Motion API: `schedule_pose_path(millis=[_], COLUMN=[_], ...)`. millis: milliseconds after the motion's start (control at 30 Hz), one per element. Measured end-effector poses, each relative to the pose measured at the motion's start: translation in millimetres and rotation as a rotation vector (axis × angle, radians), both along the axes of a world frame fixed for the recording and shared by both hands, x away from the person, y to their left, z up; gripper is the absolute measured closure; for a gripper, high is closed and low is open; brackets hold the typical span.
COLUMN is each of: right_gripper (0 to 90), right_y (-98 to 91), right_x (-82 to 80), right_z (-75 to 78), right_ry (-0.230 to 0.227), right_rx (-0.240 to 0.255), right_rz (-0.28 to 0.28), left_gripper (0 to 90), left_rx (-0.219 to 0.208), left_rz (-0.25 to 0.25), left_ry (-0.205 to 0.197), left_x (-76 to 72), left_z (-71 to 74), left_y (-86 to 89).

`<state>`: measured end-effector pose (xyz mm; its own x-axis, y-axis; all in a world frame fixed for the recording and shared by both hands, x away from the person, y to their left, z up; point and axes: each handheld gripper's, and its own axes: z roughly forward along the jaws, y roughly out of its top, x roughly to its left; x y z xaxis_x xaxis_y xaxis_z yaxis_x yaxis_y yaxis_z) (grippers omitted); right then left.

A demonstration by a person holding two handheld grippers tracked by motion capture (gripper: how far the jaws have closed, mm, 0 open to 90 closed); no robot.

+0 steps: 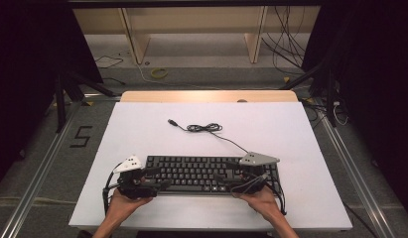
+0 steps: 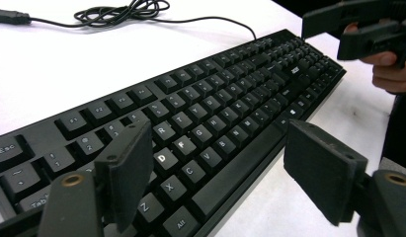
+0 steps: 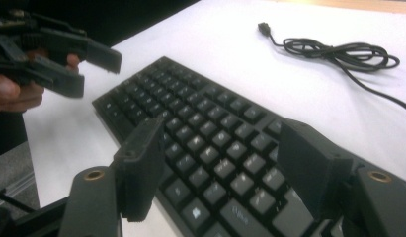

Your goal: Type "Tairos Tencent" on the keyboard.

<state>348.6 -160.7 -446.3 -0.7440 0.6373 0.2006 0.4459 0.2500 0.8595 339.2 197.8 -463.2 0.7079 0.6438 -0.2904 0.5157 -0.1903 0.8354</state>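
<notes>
White legends read on the black keyboard [image 2: 205,118] keys: Esc, Tab, Alt, then R, F, D, C, X, Z. On the floor, black tape [image 1: 81,136] forms a 5.

Black keyboard [image 1: 201,173] lies flat near the white table's [image 1: 142,129] front edge, keys up, its cable [image 1: 206,128] trailing behind in a loose coil, plug unconnected.

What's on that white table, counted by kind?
Black computer keyboard: 1
Black cable with a USB plug, coiled behind the keyboard: 1
Hand-held grippers with black fingers, left and right: 2
Total: 4
</notes>
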Motion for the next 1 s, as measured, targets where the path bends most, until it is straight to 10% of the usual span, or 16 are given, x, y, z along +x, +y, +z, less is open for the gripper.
schedule_pose_path(millis=[633, 1000], right_gripper=[63.6, 81.3], right_y=[41.7, 67.4], right_x=[26.0, 36.5], right_z=[5.0, -1.7], right_ry=[0.052, 0.088], right_rx=[-0.066, -0.099], right_rz=[0.023, 0.049], left_gripper=[40.0, 71.5], left_rx=[0.039, 0.139], left_rz=[0.075, 0.132], left_ry=[0.036, 0.071], left_x=[4.0, 5.6], left_z=[-2.5, -4.4], left_y=[10.5, 17.8])
